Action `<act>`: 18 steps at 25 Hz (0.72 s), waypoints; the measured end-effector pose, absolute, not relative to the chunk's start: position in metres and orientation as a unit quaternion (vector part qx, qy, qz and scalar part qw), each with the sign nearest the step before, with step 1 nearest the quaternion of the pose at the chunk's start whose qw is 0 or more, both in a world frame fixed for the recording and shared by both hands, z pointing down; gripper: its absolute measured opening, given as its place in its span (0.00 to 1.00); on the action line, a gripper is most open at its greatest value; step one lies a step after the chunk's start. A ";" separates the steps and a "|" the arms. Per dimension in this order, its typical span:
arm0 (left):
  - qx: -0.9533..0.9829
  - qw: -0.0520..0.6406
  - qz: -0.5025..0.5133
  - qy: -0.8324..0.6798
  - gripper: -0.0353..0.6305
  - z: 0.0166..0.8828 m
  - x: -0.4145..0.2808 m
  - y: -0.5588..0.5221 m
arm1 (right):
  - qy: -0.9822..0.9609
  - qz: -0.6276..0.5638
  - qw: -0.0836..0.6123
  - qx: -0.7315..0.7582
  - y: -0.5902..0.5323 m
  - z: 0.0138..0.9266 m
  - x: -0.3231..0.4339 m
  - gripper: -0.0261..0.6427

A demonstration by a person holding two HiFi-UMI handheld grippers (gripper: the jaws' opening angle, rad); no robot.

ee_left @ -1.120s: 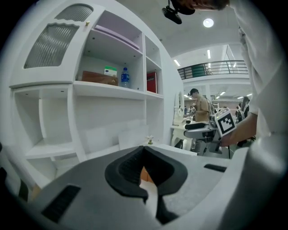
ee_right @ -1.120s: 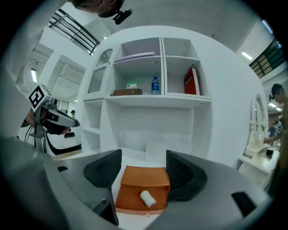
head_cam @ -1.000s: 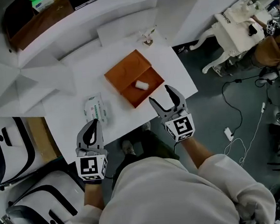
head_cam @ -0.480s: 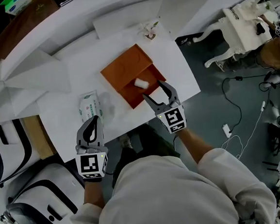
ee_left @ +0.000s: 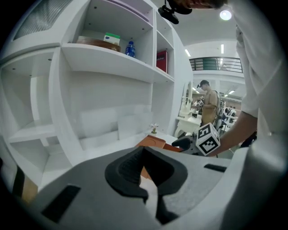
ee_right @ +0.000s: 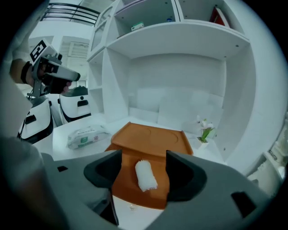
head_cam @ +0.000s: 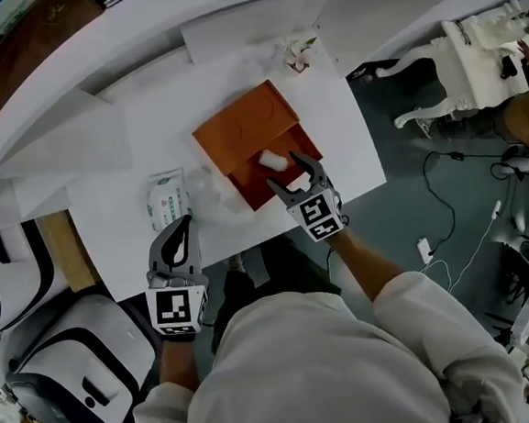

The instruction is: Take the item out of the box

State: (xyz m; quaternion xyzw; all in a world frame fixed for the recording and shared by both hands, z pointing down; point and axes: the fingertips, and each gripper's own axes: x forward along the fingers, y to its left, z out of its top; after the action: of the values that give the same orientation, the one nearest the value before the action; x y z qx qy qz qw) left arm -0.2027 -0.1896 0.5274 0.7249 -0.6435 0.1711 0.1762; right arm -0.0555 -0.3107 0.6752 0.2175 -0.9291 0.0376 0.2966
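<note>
The right claw (head_cam: 291, 178) has come down and moved forward since a moment ago. It now sits at the near edge of the orange box (head_cam: 261, 190). Its jaws are wide apart and hold nothing. The white roll (head_cam: 274, 160) has not moved. It lies flat on the floor of the box, just ahead of the right claw and in the gap between the two jaws, but not touching them. I think the grab comes next, so the job has hardly begun. The roll's long side points away from the claw, with its far end leaning a little left. The jaws would squeeze its short, fat sides. The left claw (head_cam: 177, 241) has sunk a bit. It is closed and empty, with a pack of wipes (head_cam: 167, 201) just ahead of it.
</note>
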 end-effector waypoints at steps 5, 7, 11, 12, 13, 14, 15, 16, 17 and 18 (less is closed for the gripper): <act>0.718 0.191 0.171 -0.647 0.06 0.538 -0.205 -0.193 | -0.916 0.035 0.349 0.193 -0.315 0.711 -0.060 0.51; 0.715 0.195 0.170 -0.649 0.06 0.541 -0.207 -0.194 | -0.911 0.035 0.366 0.187 -0.317 0.722 -0.062 0.49; 0.709 0.201 0.169 -0.654 0.06 0.545 -0.214 -0.195 | -0.899 0.035 0.401 0.173 -0.321 0.740 -0.064 0.48; 0.708 0.203 0.169 -0.655 0.06 0.546 -0.215 -0.195 | -0.895 0.035 0.410 0.170 -0.322 0.745 -0.064 0.48; 0.707 0.204 0.168 -0.656 0.06 0.547 -0.217 -0.195 | -0.892 0.034 0.418 0.167 -0.323 0.749 -0.064 0.48; 0.706 0.205 0.168 -0.657 0.06 0.547 -0.218 -0.195 | -0.889 0.034 0.426 0.165 -0.324 0.752 -0.064 0.47; 0.705 0.206 0.168 -0.658 0.06 0.548 -0.219 -0.195 | -0.886 0.033 0.433 0.164 -0.325 0.754 -0.064 0.45; 0.703 0.207 0.167 -0.659 0.06 0.549 -0.221 -0.195 | -0.883 0.033 0.439 0.163 -0.326 0.755 -0.065 0.45; 0.702 0.208 0.167 -0.660 0.06 0.550 -0.222 -0.195 | -0.880 0.033 0.446 0.160 -0.326 0.757 -0.065 0.44; 0.701 0.209 0.166 -0.661 0.06 0.550 -0.222 -0.194 | -0.875 0.036 0.456 0.156 -0.326 0.760 -0.065 0.44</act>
State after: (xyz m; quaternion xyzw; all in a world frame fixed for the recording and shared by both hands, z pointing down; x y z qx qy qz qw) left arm -0.2223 -0.1941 0.5505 0.7011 -0.6611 0.1659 0.2093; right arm -0.0647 -0.3257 0.7597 0.1561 -0.8754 0.0355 0.4562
